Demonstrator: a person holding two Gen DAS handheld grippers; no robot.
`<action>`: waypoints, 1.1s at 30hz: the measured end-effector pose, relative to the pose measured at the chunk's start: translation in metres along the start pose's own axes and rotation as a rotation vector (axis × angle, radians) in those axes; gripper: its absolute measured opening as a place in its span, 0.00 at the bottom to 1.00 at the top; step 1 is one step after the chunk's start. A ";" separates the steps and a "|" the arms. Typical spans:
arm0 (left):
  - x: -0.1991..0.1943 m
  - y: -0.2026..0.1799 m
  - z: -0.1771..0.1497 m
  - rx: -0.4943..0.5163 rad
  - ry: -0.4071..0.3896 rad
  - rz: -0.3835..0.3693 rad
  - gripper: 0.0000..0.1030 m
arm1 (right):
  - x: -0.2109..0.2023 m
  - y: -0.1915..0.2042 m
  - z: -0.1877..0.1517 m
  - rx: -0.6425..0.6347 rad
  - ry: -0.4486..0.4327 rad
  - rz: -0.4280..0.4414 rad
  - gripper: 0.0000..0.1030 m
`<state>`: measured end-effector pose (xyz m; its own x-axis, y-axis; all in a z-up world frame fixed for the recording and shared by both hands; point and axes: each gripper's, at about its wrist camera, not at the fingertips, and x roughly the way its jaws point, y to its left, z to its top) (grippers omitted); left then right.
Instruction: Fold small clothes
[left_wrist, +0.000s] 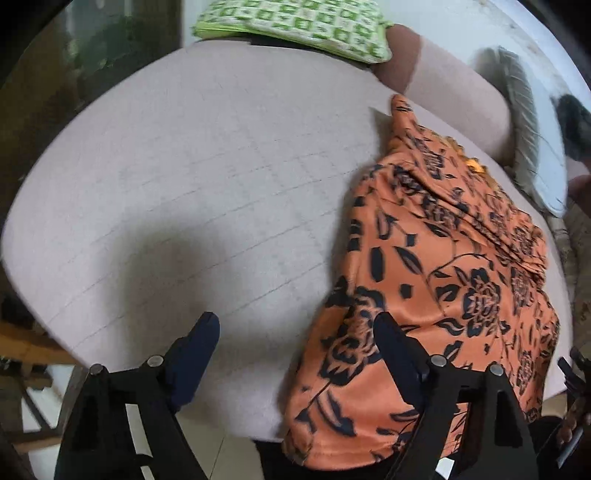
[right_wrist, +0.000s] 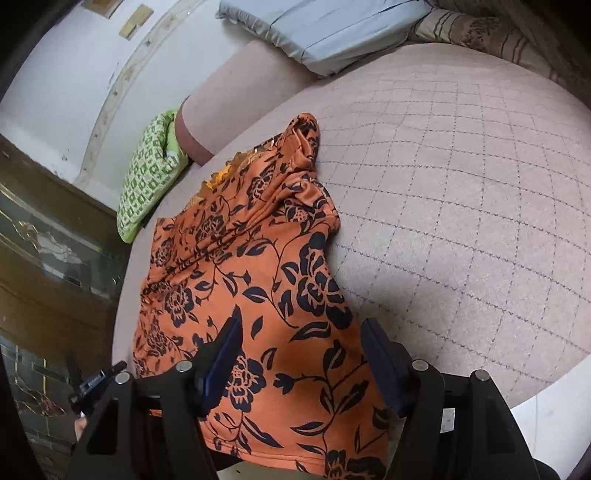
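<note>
Currently: left gripper (left_wrist: 295, 345) jaws open over bare quilted sofa seat (left_wrist: 184, 192), orange floral garment (left_wrist: 436, 288) spread flat at seat's front edge, right gripper (right_wrist: 301, 350) jaws open, straddling its hem.

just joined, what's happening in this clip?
A person with a handheld tool in each hand is working on an orange floral garment spread on a pink quilted sofa seat. Both the left tool and the right tool are open above its near hem, gripping nothing. The garment looks partly folded lengthwise. A green patterned cushion sits at the back.
</note>
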<state>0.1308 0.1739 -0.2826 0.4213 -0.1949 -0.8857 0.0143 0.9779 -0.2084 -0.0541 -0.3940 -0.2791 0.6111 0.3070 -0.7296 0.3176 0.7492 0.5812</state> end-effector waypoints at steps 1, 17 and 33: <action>0.003 -0.002 0.001 0.016 -0.002 -0.013 0.83 | 0.001 -0.001 0.000 -0.003 0.002 0.000 0.68; 0.024 -0.022 0.001 0.237 -0.001 -0.153 0.55 | 0.040 0.004 0.015 -0.036 0.068 -0.033 0.68; 0.019 -0.032 -0.017 0.293 0.086 -0.159 0.39 | 0.057 0.019 -0.003 -0.154 0.133 -0.054 0.69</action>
<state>0.1226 0.1376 -0.2995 0.3148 -0.3400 -0.8862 0.3386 0.9124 -0.2298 -0.0152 -0.3607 -0.3103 0.4916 0.3315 -0.8053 0.2266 0.8442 0.4858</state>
